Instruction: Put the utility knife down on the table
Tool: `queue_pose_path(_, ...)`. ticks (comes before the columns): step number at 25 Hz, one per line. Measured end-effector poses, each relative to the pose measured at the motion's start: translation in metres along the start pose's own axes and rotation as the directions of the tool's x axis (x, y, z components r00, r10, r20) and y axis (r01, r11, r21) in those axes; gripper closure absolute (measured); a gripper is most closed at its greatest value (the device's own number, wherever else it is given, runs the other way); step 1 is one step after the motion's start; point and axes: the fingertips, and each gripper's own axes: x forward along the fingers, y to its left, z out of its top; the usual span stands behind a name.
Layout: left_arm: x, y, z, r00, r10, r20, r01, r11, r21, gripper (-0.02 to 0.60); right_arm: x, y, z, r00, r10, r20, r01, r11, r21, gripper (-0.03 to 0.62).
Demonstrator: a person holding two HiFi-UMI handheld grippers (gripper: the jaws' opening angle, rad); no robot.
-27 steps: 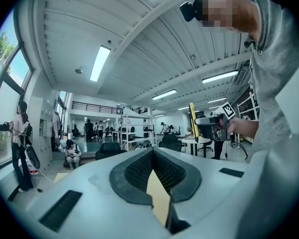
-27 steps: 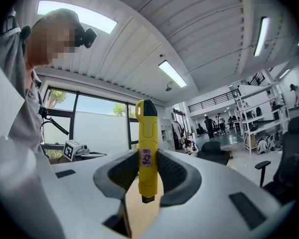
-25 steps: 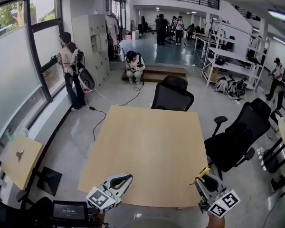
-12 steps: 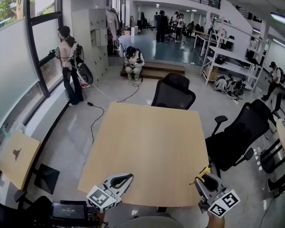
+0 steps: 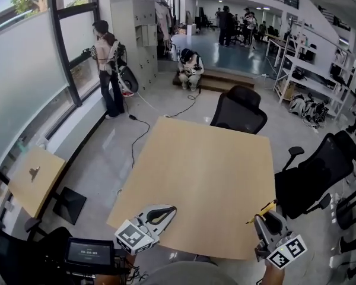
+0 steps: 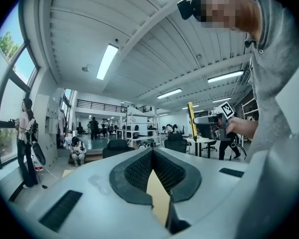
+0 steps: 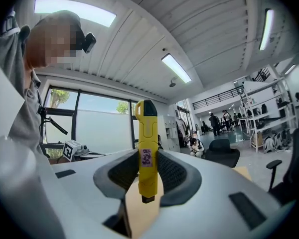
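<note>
The utility knife (image 7: 146, 148) is clamped in the right claw (image 5: 264, 219) above the near right edge of the worktop (image 5: 202, 171), apparently so it can be lowered. The left claw (image 6: 152, 156) is closed, empty.

L gripper (image 5: 166, 211) jaws together (nothing in them); R gripper (image 5: 266, 219) clamped on utility knife (image 7: 146, 148), both pointing fwd.

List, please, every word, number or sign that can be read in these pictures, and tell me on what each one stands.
No text can be read clearly.
Pink label on the yellow utility knife, held by the right gripper: dark print, too blurred to read.
Small screen at the head view's lower left: pale characters, too small to read.
Marker cubes on both grippers: black-and-white square patterns, no letters.
</note>
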Motion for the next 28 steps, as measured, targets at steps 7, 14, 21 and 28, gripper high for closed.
queue_pose_path(7,0.022,0.052,0.004,1.0,0.025,0.005,-0.025,0.999,0.034,0.577,0.053,-0.022,0.001,0.999,0.036,0.001,-0.036,0.999,0.006,0.477)
queue_pose_path(14,0.023,0.061,0.007,0.998,0.062,0.009,-0.062,0.998,0.003,0.577,0.074,-0.027,0.003,0.996,0.08,-0.044,-0.08,0.997,0.005,0.477)
queue_pose_path(21,0.038,0.101,0.0,0.997,0.08,0.008,-0.08,0.997,-0.018,0.577,0.124,-0.049,0.003,0.993,0.098,-0.067,-0.098,0.995,0.001,0.477)
queue_pose_path(28,0.052,0.125,-0.013,0.995,0.096,-0.002,-0.096,0.995,-0.04,0.577,0.16,-0.074,-0.004,0.99,0.111,-0.087,-0.111,0.994,-0.001,0.477)
